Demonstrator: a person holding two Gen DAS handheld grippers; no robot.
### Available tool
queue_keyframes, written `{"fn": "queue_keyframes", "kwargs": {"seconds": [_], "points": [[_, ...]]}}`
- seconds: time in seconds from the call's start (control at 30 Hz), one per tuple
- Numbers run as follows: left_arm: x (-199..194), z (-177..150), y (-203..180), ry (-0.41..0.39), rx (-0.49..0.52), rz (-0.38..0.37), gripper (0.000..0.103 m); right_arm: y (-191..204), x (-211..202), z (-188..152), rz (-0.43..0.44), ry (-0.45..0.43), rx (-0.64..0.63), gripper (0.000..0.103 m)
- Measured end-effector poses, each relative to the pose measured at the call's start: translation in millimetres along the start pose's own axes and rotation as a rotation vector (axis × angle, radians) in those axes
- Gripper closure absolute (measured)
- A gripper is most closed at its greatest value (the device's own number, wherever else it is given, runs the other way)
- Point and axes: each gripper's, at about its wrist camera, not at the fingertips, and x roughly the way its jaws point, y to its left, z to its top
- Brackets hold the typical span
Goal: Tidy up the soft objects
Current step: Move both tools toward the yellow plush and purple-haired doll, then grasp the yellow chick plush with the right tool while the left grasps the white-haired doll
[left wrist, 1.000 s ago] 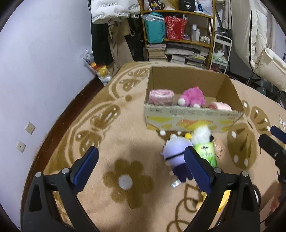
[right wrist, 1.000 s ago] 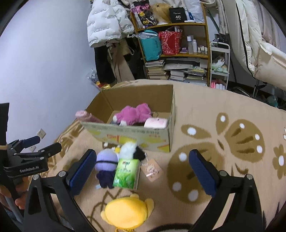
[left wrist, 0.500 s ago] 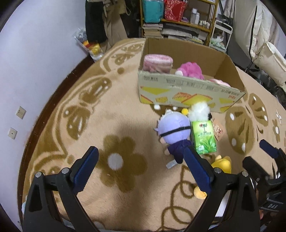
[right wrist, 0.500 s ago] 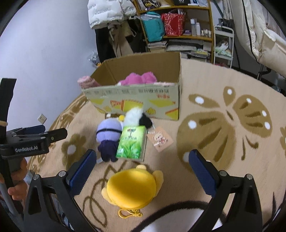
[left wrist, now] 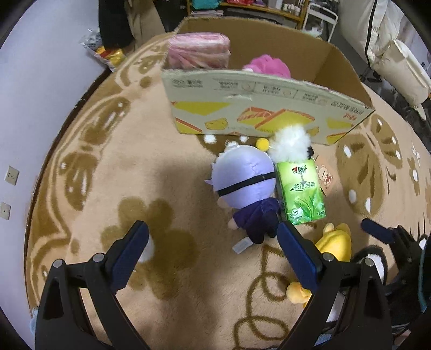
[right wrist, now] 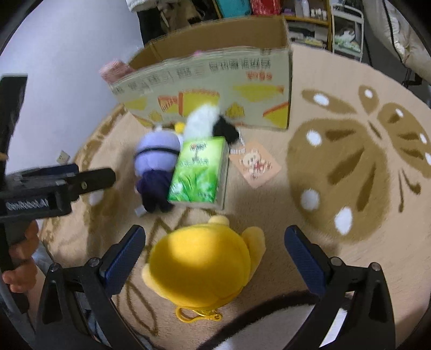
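A cardboard box (left wrist: 258,94) stands on the rug with a pink roll (left wrist: 198,52) and a pink plush (left wrist: 266,66) inside. In front of it lie a purple-headed doll (left wrist: 245,185), a green tissue pack (left wrist: 300,192), a white and black plush (left wrist: 291,144) and a yellow plush (right wrist: 204,266). My left gripper (left wrist: 212,250) is open and empty, just short of the doll. My right gripper (right wrist: 215,255) is open, its fingers on either side of the yellow plush, not touching it. The box (right wrist: 215,80), doll (right wrist: 157,161) and pack (right wrist: 199,172) also show in the right wrist view.
A paper tag with a bear print (right wrist: 254,164) lies right of the tissue pack. A black and white plush (right wrist: 269,323) lies at the near edge. Shelves (left wrist: 258,8) stand behind the box. A wall (left wrist: 32,80) runs along the left.
Both grippers have dropped lower and moved forward toward the toys. The right gripper now straddles the yellow plush; the left one is close to the purple doll. Both stay open.
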Motion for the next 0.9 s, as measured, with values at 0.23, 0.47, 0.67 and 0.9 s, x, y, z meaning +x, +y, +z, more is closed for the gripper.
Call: {"fn": "queue_keyframes", "kwargs": {"seconds": [0.23,0.47,0.67,0.9], "points": [[28,7,-10,0.053,0.03,-0.048,0.007,3,24,-3,0.021,0.07,-0.022,0.032],[57,18,-18,0.1,0.036,-0.083,0.007,3,16,1,-0.035,0.0,-0.06,0.037],[84,24,-21,0.132,0.035,-0.075,0.015,-13,9,11,-0.035,-0.034,-0.022,0.038],[83,22,-24,0.118,0.011,-0.157,0.057,-16,6,18,-0.052,-0.063,-0.034,0.038]]}}
